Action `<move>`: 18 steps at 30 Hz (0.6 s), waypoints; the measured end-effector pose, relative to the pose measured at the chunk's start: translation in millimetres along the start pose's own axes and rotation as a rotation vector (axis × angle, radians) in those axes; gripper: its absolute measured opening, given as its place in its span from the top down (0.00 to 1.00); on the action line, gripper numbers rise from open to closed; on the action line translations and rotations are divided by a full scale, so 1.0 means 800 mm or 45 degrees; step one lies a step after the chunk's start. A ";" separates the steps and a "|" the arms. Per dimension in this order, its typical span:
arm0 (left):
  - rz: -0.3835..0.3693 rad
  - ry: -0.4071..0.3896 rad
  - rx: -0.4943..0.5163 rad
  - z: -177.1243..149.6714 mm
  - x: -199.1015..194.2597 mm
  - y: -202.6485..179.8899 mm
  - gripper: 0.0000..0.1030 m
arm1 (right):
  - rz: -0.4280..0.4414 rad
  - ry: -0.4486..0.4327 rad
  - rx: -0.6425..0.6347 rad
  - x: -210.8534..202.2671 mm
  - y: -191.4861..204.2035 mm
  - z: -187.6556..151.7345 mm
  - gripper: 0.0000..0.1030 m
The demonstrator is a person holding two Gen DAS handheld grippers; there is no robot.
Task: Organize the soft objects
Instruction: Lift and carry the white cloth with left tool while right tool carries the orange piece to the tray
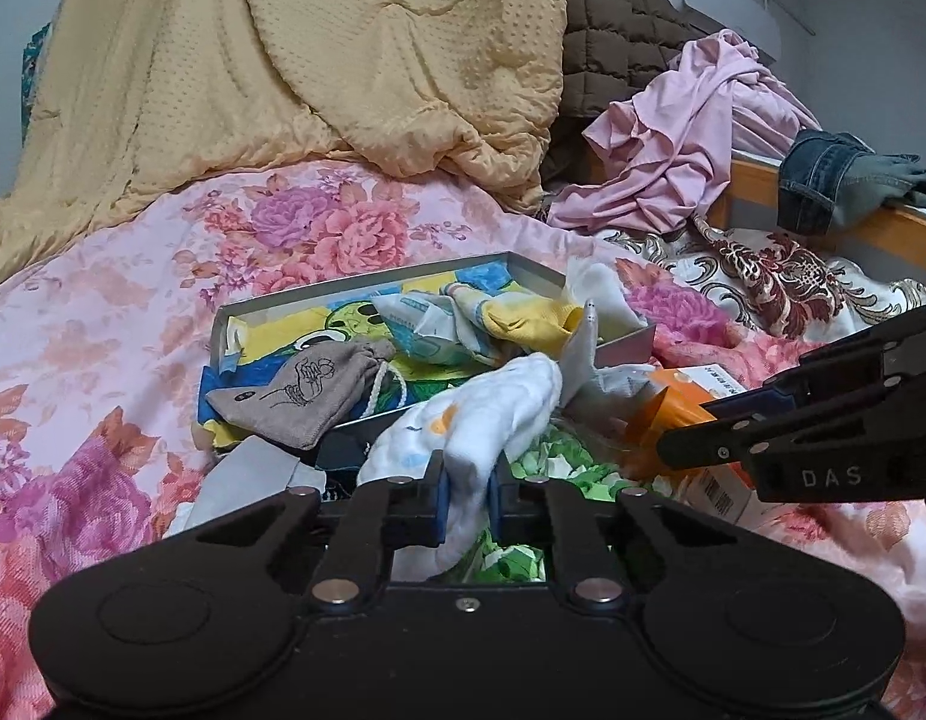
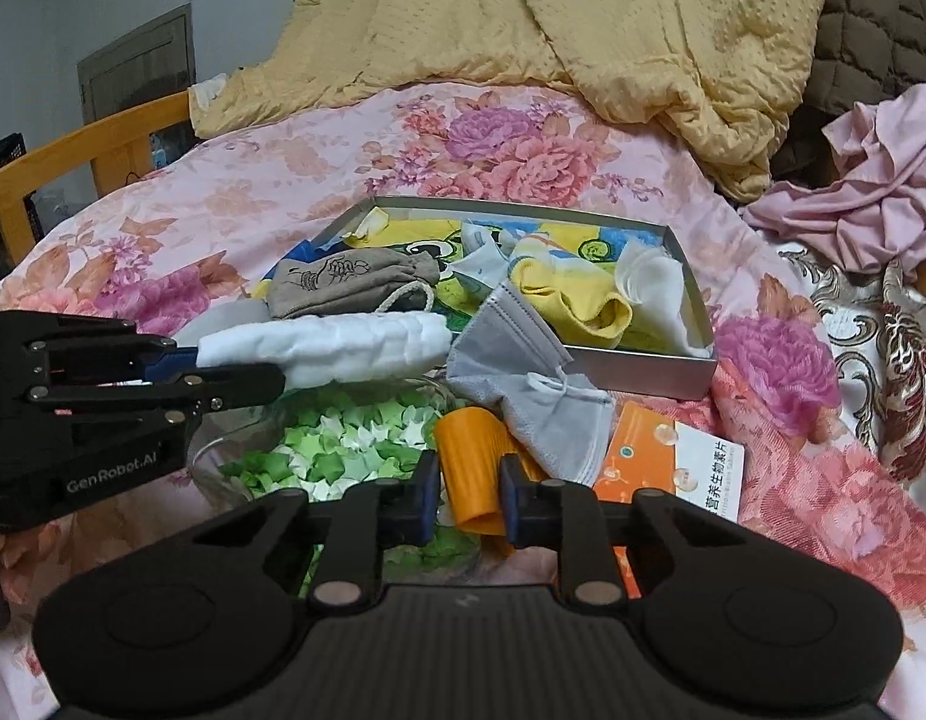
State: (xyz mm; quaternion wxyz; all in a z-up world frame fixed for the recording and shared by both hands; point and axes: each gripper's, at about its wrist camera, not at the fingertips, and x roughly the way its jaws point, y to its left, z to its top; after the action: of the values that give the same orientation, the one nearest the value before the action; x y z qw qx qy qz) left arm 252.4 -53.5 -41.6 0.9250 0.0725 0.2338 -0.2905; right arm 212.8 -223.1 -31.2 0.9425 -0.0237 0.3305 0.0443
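The left hand-held gripper pinches the white cloth, its length running toward the tin at twelve o'clock. The right hand-held gripper clamps the orange tube, nearer the tin.

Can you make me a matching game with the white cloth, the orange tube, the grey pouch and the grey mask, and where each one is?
Things:
1. white cloth
2. orange tube
3. grey pouch
4. grey mask

Places:
A. in the tin
B. in the left gripper
C. draped over the tin's front wall
D. in the right gripper

Pairs: 1-B, 2-D, 3-A, 4-C
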 end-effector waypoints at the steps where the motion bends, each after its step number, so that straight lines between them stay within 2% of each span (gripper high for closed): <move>1: 0.003 0.001 -0.003 0.000 -0.003 -0.001 0.88 | 0.002 -0.004 -0.001 -0.002 0.001 0.000 0.79; 6: 0.015 -0.001 -0.022 -0.001 -0.019 -0.004 0.88 | 0.011 -0.030 -0.012 -0.013 0.006 -0.001 0.81; 18: 0.052 -0.042 -0.170 0.006 -0.066 -0.002 0.89 | 0.063 -0.130 0.058 -0.058 -0.003 -0.003 0.83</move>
State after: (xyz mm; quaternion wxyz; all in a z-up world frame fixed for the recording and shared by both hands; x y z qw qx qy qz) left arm 215.1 -29.3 -12.0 0.9372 0.0105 0.2358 -0.2566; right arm 175.4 -229.0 -3.7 0.9570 0.0081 0.2833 0.0614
